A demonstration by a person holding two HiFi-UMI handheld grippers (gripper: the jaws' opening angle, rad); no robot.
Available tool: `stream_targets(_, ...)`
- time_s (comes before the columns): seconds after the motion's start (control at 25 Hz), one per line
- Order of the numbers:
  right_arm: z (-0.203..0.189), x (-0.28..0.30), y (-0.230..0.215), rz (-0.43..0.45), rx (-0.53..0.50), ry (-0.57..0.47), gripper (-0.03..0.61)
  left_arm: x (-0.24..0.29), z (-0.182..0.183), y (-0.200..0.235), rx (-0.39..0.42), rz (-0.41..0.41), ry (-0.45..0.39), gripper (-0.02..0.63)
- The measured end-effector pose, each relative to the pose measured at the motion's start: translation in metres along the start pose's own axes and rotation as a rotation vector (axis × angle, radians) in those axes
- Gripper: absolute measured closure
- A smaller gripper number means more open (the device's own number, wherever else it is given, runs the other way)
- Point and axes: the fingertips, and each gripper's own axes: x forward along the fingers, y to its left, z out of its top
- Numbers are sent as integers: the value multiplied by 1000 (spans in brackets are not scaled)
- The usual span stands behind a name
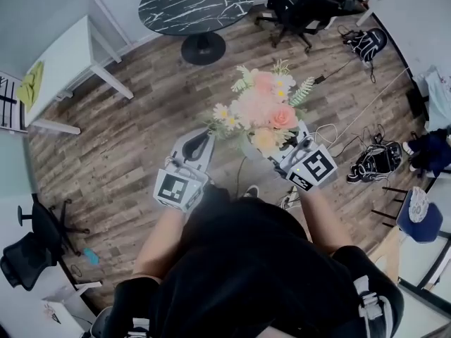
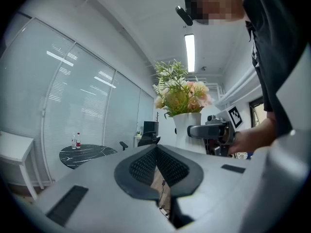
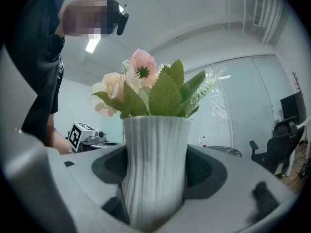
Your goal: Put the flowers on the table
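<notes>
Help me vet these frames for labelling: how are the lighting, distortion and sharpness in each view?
Head view: strong fisheye, black corners, floor planks bowed, flowers evenly lit. Left gripper view: ceiling light blown out, shut left tongs soft up close. Right gripper view: vase gripped by the right tongs fairly sharp, glass wall curved, rim dark.
</notes>
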Motion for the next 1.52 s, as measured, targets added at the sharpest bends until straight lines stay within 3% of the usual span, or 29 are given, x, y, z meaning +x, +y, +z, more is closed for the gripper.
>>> stream_targets(0.8,2,128,37,-50,-19,39,239,-48,-1,125,-19,-81,-9,601)
stream_targets(1.16,3,166,30,-61,-8,33,239,-50,2,164,-22,-64,-9,601)
stream_targets(1.52,2,197,15,-14,-21,30,239,-34,6,190,-11,-34,-2,601)
